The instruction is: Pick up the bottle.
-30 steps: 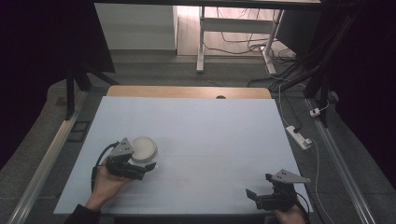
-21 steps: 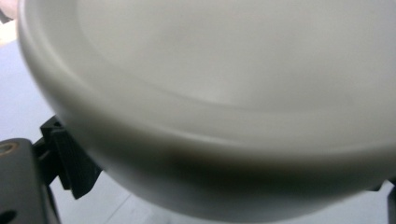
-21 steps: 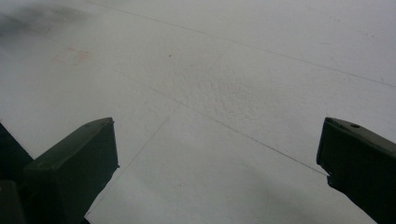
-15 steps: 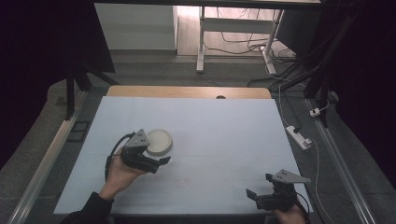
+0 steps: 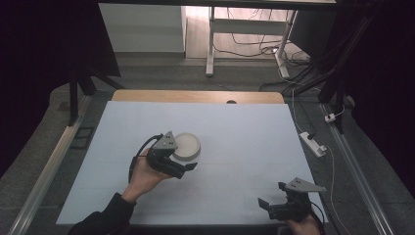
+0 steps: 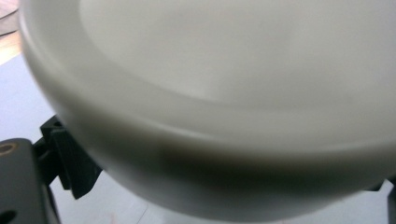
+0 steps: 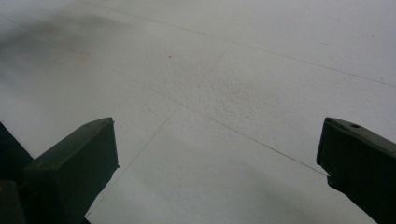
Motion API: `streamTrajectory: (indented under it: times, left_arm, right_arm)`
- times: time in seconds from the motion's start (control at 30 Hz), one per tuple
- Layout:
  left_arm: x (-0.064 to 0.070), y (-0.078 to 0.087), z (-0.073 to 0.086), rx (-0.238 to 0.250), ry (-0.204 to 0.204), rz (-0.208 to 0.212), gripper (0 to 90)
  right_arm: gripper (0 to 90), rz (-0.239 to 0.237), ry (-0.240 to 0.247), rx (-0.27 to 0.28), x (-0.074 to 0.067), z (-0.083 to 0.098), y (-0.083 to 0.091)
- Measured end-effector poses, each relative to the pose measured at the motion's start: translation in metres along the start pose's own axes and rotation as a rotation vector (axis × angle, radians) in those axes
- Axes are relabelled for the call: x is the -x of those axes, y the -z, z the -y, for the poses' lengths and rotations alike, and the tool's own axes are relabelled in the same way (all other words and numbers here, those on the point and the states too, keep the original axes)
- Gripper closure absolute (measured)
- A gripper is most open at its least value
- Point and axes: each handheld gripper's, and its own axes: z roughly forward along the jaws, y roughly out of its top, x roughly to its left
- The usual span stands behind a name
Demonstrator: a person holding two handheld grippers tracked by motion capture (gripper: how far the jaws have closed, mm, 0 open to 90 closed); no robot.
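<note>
A round white bowl (image 5: 187, 146) is left of the middle of the pale table sheet (image 5: 254, 132). My left gripper (image 5: 188, 162) is shut on the bowl's near rim, held by a hand coming in from the lower left. In the left gripper view the bowl (image 6: 210, 93) is very close and blurred, with one black jaw beside it at the lower left. My right gripper (image 5: 271, 195) rests near the table's front right corner. In the right gripper view it (image 7: 219, 158) is open, with its jaws wide apart over bare sheet.
A wooden strip (image 5: 195, 96) runs along the table's far edge. Metal rails flank the table on both sides. A white power strip (image 5: 312, 143) lies on the floor at the right. A white desk frame and cables stand behind the table.
My left gripper has carried the bowl to the right and farther from the person, toward the table's middle. The right gripper has stayed where it was.
</note>
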Motion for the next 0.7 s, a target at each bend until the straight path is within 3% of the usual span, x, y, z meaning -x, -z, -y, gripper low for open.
streamTrajectory:
  times: [0.43, 0.7]
  left_arm:
    - [0.011, -0.019, -0.003, -0.008, -0.012, 0.073, 7.4]
    - [0.016, -0.027, -0.003, -0.02, -0.023, 0.089, 7.4]
  right_arm:
    - [0.0, 0.001, 0.002, 0.0, 0.0, 0.0, 0.0]
    - [0.0, 0.001, 0.007, 0.0, 0.0, 0.0, 0.0]
